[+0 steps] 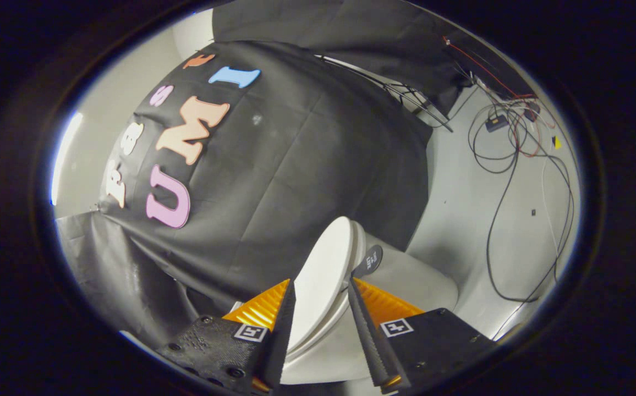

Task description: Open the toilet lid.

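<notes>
The white toilet lid point(326, 264) runs between my two fingers and on beyond them, tilted up off the white toilet bowl point(411, 283). My gripper point(321, 283) is shut on the lid's near edge, one finger against its top face and the other against its underside by the rim. A small black round tag point(371, 258) sits on the toilet just past the right fingertip. The seat under the lid is mostly hidden by the fingers.
The black cloth wall point(296, 176) hangs close behind and to the left of the toilet. Right of the toilet is a white floor point(461, 209) with loose black and red cables point(505, 165) and a small black box point(496, 122).
</notes>
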Demonstrator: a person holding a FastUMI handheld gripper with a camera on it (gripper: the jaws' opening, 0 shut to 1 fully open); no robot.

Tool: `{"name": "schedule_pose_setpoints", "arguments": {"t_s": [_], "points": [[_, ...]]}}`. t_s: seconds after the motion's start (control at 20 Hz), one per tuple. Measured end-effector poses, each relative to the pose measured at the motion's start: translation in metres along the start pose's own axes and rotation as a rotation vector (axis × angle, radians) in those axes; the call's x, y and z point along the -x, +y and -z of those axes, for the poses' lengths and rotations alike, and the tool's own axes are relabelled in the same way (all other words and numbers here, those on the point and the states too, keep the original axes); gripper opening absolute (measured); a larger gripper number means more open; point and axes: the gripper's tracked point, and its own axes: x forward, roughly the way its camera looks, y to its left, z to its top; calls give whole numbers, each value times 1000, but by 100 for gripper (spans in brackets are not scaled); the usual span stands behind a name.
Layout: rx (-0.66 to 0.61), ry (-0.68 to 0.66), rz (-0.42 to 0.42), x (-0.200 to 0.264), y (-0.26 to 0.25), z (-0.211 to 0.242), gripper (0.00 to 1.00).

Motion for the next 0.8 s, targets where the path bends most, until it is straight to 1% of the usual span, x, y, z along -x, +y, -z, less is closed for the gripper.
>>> {"name": "schedule_pose_setpoints", "arguments": {"t_s": [0.25, 0.5, 0.6, 0.8], "points": [[-119, 21, 29, -24, -8, 34, 60], [-185, 48, 52, -44, -9, 61, 60], [-205, 43, 53, -47, -9, 64, 60], [-257, 10, 90, -53, -17, 65, 60]]}}
